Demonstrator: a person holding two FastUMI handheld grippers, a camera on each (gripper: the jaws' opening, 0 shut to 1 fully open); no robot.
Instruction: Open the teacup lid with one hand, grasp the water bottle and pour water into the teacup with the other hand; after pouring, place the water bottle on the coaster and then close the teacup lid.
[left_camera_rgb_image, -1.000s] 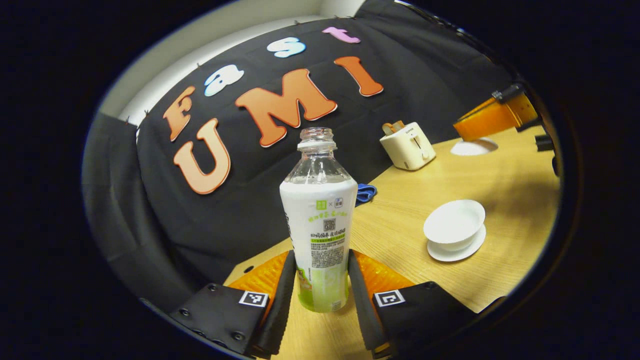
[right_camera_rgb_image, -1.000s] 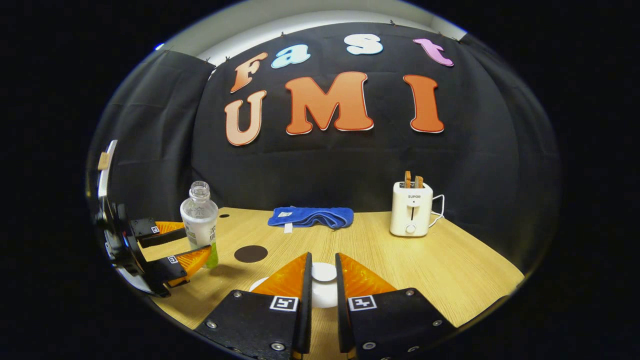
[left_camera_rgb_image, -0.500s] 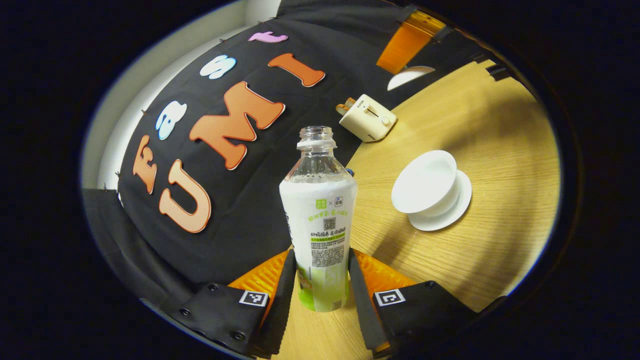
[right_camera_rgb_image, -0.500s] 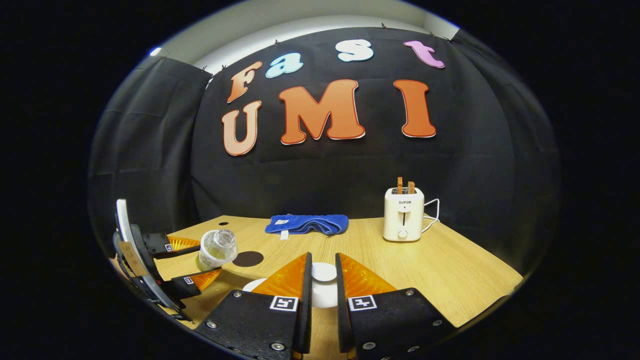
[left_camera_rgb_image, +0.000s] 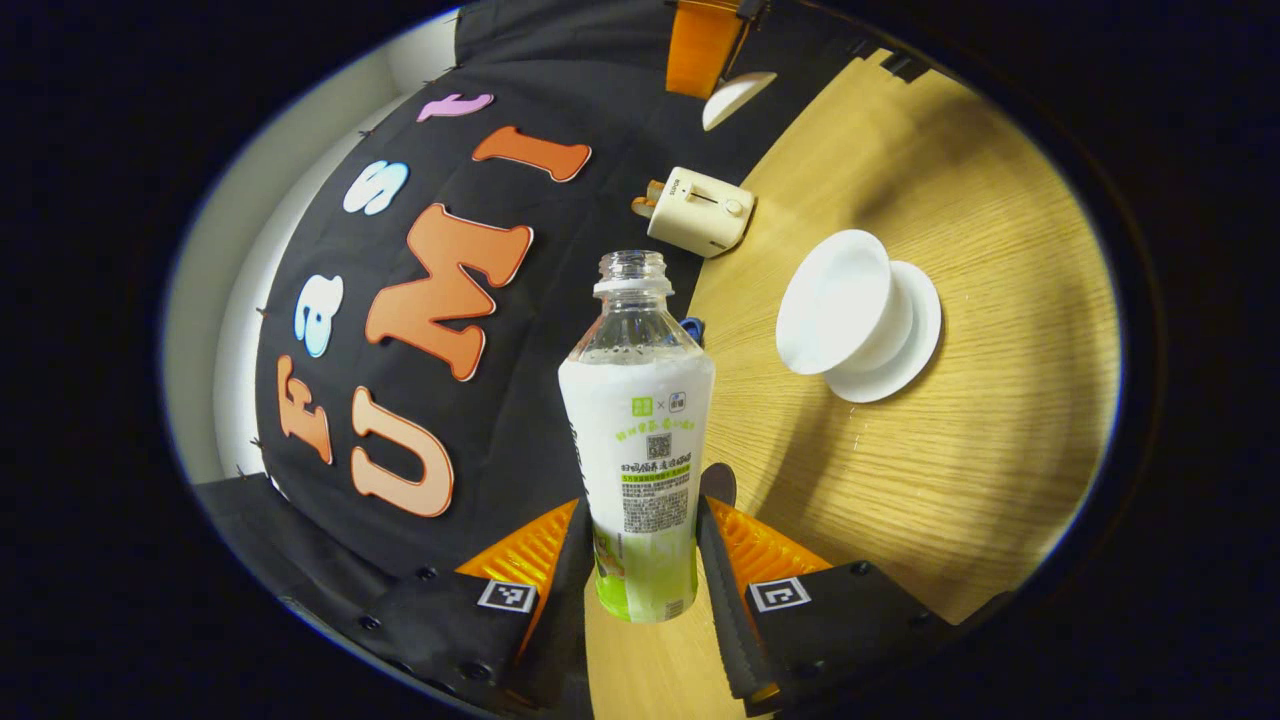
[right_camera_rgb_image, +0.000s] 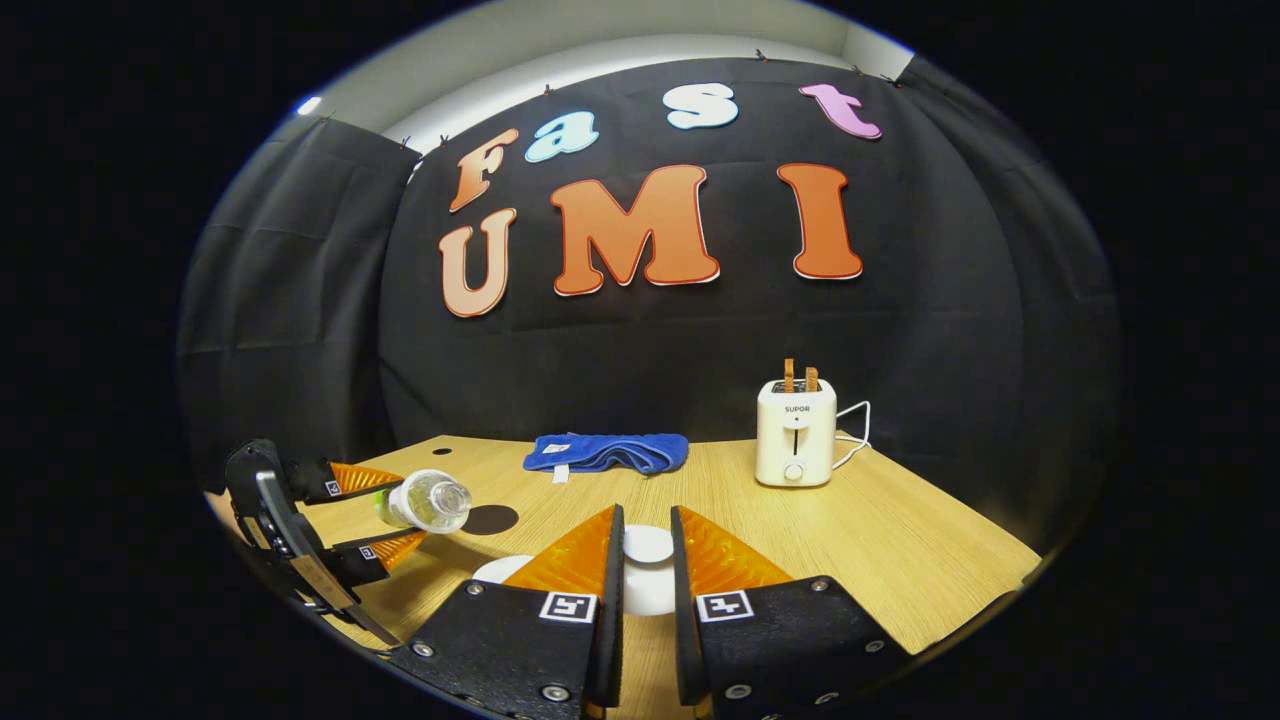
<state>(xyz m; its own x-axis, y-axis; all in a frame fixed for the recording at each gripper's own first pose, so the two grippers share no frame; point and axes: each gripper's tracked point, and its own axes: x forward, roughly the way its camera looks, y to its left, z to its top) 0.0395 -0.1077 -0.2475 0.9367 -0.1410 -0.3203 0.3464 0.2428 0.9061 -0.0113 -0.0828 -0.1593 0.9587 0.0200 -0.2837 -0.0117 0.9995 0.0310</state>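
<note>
My left gripper (left_camera_rgb_image: 642, 508) is shut on the lower body of an uncapped water bottle (left_camera_rgb_image: 640, 420) with a white and green label. In the right gripper view this bottle (right_camera_rgb_image: 426, 501) lies almost level in the left gripper (right_camera_rgb_image: 408, 512), mouth pointing right, above the table's left side. The white teacup (left_camera_rgb_image: 838, 303) stands uncovered on its saucer (left_camera_rgb_image: 915, 340), to the right of the bottle's mouth. My right gripper (right_camera_rgb_image: 647, 515) is shut on the white lid's knob (right_camera_rgb_image: 648, 546). The lid (left_camera_rgb_image: 736, 96) hangs in the air beyond the cup. A dark round coaster (right_camera_rgb_image: 491, 519) lies on the table.
A cream toaster (right_camera_rgb_image: 795, 433) with two slices stands at the back right of the wooden table (right_camera_rgb_image: 900, 545). A folded blue towel (right_camera_rgb_image: 606, 452) lies along the back edge. The toaster (left_camera_rgb_image: 698, 209) lies beyond the cup in the left gripper view.
The left gripper has rolled the bottle from upright to almost level, mouth towards the teacup. The right gripper keeps the lid and has barely moved.
</note>
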